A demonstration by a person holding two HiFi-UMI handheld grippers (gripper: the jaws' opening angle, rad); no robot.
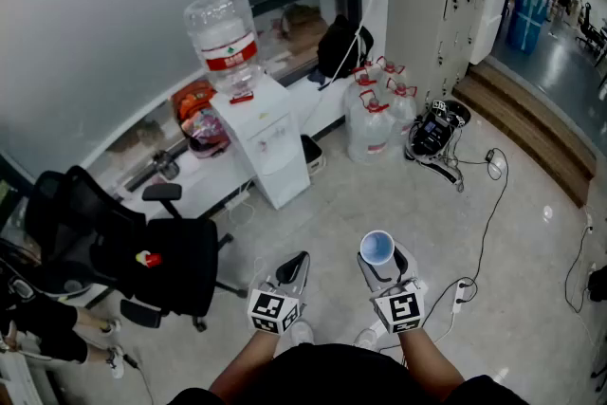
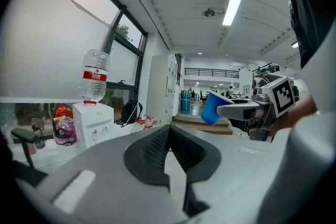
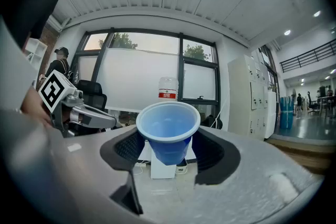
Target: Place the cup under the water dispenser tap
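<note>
Cup point(image 3: 168, 131) upright — mouth up, axis near vertical, in right claw point(image 3: 167, 152)

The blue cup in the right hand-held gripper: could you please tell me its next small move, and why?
Probably carry it forward toward the water dispenser: the right hand-held gripper grips the blue cup upright, yet the dispenser stands across the floor by the window.

The blue cup point(image 3: 168, 136), upright and empty, sits clamped in the right hand-held gripper point(image 1: 381, 263), well apart from the white water dispenser point(image 1: 267, 142).
</note>
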